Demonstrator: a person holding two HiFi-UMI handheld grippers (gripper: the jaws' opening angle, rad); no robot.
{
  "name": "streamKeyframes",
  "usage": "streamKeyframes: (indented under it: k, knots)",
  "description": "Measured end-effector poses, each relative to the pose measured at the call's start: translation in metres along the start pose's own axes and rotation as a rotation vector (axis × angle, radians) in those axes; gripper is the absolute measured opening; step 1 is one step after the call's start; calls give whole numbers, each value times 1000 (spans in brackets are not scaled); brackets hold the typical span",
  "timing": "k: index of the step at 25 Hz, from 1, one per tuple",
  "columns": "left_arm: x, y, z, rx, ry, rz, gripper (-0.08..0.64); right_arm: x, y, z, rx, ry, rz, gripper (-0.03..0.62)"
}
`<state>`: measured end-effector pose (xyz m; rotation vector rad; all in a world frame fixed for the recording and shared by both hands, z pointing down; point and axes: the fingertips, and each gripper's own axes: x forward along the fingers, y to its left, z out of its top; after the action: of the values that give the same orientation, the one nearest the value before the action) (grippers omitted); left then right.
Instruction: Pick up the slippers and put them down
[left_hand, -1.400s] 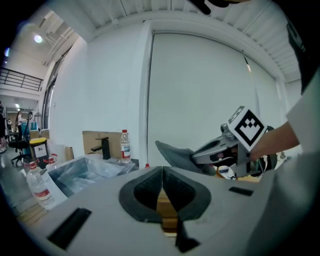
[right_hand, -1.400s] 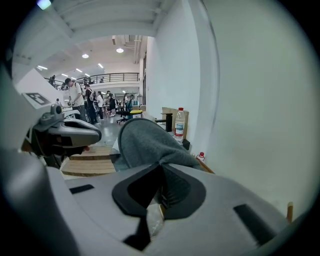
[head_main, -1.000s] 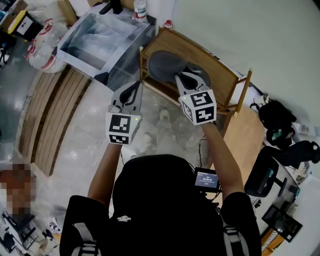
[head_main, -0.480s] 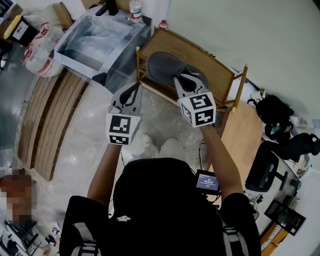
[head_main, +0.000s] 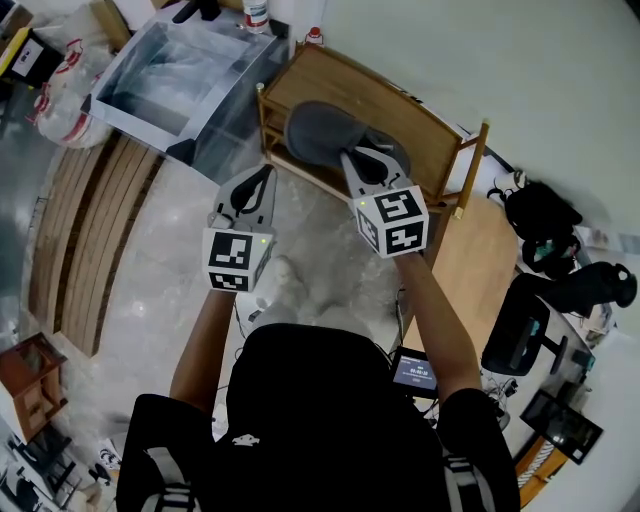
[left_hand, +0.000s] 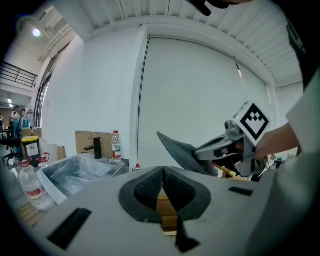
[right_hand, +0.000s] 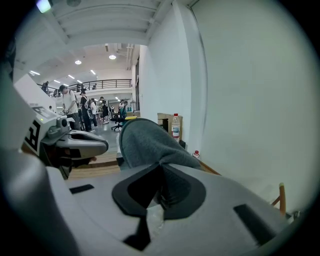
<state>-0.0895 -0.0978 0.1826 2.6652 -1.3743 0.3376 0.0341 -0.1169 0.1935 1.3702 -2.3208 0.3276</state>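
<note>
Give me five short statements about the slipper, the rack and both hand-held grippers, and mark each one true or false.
1. The right hand-held gripper is clamped on a grey slipper. True.
2. The left hand-held gripper holds a second slipper. False: its jaws are together with nothing between them.
3. The slipper lies flat on the floor. False: it is held tilted up over the wooden rack.
4. A bottle stands beside the metal basin. True.
5. The rack stands against a dark brick wall. False: the wall behind it is plain white.
</note>
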Motion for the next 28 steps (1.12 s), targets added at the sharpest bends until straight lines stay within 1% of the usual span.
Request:
streamKeyframes:
  k: [8,16,19,22,28]
  knots:
    - [6,-24,-27,-24,36,18,5,-8,-6,-32,39,2,23,5]
    - [18,-41,-69,-35,66,33,6,-4,-10,-78,63,8,47,5]
    - [23,-44,-87,-32,68,42,6,3,-12,-96,55,6,57,6]
    - [31,-49,-113,-27,70,44,6,11,-14,-114,40,-7,64,5]
    - [46,-52,-187,-23,95,52,6,38,-17,-161,64,-38,66,5]
